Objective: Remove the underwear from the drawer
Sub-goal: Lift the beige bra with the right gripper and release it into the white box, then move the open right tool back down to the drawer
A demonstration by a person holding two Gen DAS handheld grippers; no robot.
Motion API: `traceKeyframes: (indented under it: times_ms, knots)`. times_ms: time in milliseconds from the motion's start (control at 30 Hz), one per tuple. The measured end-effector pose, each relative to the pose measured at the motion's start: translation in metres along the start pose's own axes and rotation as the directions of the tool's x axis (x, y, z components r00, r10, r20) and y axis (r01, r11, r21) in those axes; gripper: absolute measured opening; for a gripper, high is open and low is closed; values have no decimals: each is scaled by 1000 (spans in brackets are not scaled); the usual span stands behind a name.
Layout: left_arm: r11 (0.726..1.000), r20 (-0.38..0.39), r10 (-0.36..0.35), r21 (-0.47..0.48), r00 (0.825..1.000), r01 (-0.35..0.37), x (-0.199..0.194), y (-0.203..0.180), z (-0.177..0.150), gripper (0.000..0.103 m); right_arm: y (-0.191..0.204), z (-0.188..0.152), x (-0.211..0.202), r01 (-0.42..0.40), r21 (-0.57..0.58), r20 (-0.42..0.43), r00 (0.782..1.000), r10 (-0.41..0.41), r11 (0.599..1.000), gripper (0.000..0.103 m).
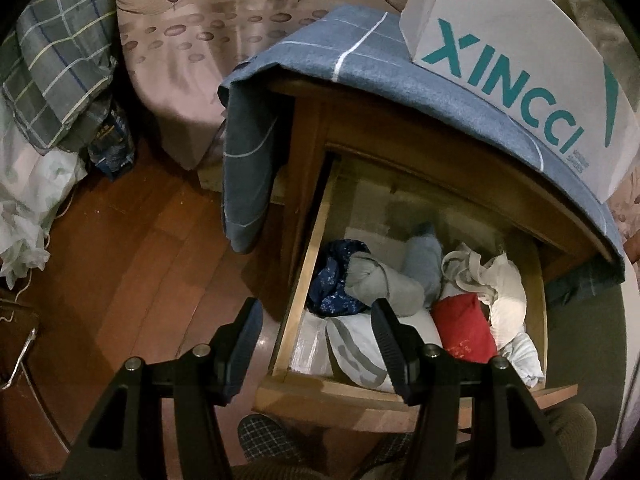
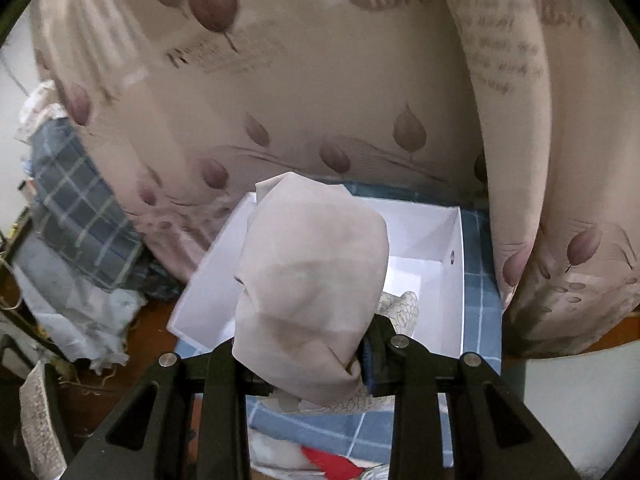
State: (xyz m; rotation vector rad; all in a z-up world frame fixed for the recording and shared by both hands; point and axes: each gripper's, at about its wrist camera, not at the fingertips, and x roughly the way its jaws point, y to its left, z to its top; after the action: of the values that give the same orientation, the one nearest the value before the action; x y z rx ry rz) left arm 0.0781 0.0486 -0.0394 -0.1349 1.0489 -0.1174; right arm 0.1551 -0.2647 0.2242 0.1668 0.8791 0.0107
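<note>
beige underwear (image 2: pixel 312 280) hiding right gripper (image 2: pixel 320 364) fingertips

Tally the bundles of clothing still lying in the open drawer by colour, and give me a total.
In the drawer, as the left wrist view shows it:
Dark blue patterned: 1
Grey: 1
Light blue: 1
Red: 1
White or cream: at least 2, tangled together
White with grey marks: 1
Total: at least 7

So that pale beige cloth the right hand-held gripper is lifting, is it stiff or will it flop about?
Probably floppy: the beige cloth bunches and drapes over the right hand-held gripper rather than keeping a shape. It looks thin and likely light, since one pinch carries it. It may swing or snag as it goes over the white box.
</note>
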Motion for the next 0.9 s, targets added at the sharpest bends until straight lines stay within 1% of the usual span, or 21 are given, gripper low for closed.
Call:
traceKeyframes:
  times_ms: [100, 200, 367, 500, 567, 600, 633, 667, 700, 800, 900]
  knots:
    - [1000, -2, -9, -14, 1000, 9, 0, 3, 1, 58, -9, 2, 38, 60, 1, -71, 996, -60, 998, 29]
    - [999, -1, -12, -33, 1000, 12, 1, 6, 1, 58, -16, -1, 64, 88, 3, -121, 989, -87, 996, 29]
    - [999, 1, -19, -37, 1000, 19, 2, 6, 1, 58, -25, -14, 93, 98, 7, -186, 978, -95, 995, 31]
    - [999, 1, -26, -41, 1000, 26, 2, 6, 1, 58, -29, -26, 105, 104, 17, -224, 970, -98, 994, 34]
    - [999, 2, -26, -41, 1000, 26, 2, 6, 1, 58, -29, -30, 105, 102, 24, -227, 969, -94, 995, 35]
    - [999, 3, -25, -40, 1000, 25, 2, 6, 1, 58, -30, -30, 104, 97, 30, -226, 970, -88, 995, 39]
    - [999, 2, -24, -40, 1000, 24, 3, 5, 1, 58, -31, -31, 102, 91, 40, -225, 971, -80, 995, 45]
    - [999, 1, -24, -40, 1000, 24, 3, 5, 1, 58, -32, -31, 100, 89, 50, -220, 972, -76, 995, 58]
    - [999, 4, -24, -41, 1000, 24, 2, 5, 1, 58, -33, -30, 95, 79, 60, -208, 976, -65, 995, 61]
    - [999, 1, -25, -39, 1000, 25, 2, 5, 1, 58, -30, -27, 80, 65, 62, -192, 980, -52, 996, 65]
    - [999, 4, -22, -40, 1000, 23, 3, 5, 1, 58, -26, -27, 58, 47, 47, -174, 984, -38, 998, 65]
